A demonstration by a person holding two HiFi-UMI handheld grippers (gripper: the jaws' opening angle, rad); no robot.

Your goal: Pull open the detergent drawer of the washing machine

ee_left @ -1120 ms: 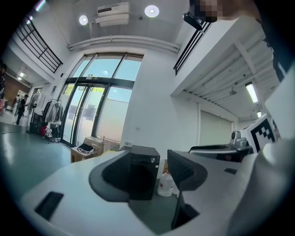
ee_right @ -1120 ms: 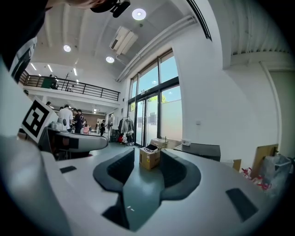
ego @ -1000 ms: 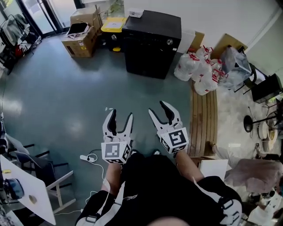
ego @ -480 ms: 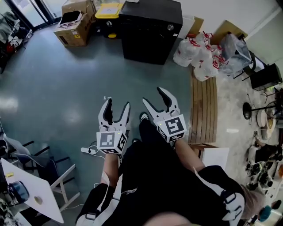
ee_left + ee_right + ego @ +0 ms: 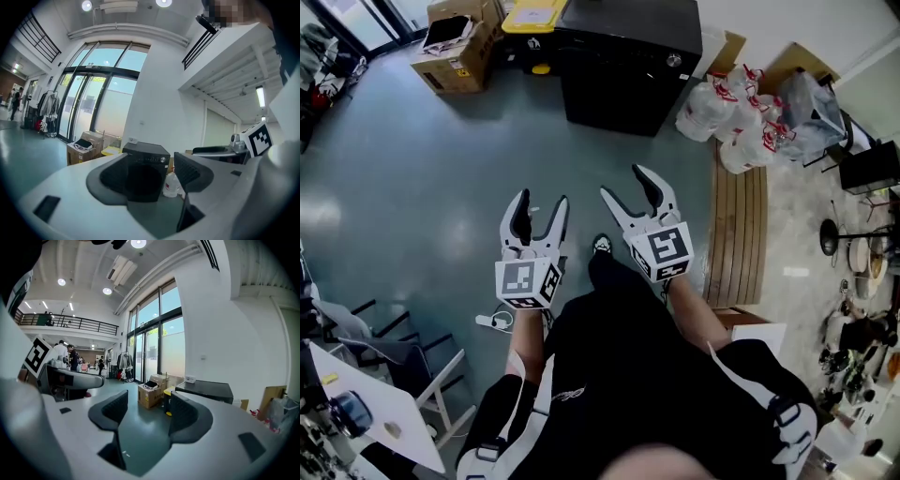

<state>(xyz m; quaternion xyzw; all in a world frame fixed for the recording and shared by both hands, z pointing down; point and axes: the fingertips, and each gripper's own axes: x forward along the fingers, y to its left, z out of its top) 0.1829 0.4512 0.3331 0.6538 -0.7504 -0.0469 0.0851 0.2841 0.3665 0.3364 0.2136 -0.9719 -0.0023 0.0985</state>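
change: washing machine (image 5: 628,66) nearer than before, still well ahead of both grippers | left gripper (image 5: 540,202) spread, empty | right gripper (image 5: 625,185) spread wider, empty | detergent drawer too small to make out, untouched; approach unfinished

Washing machine (image 5: 628,58) ahead; cardboard boxes (image 5: 455,47) left, bags (image 5: 739,112) right.

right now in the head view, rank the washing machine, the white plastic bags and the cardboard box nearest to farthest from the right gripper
1. washing machine, straight ahead of the right gripper
2. white plastic bags, ahead to the right, beside the machine
3. cardboard box, far left, past the yellow bin
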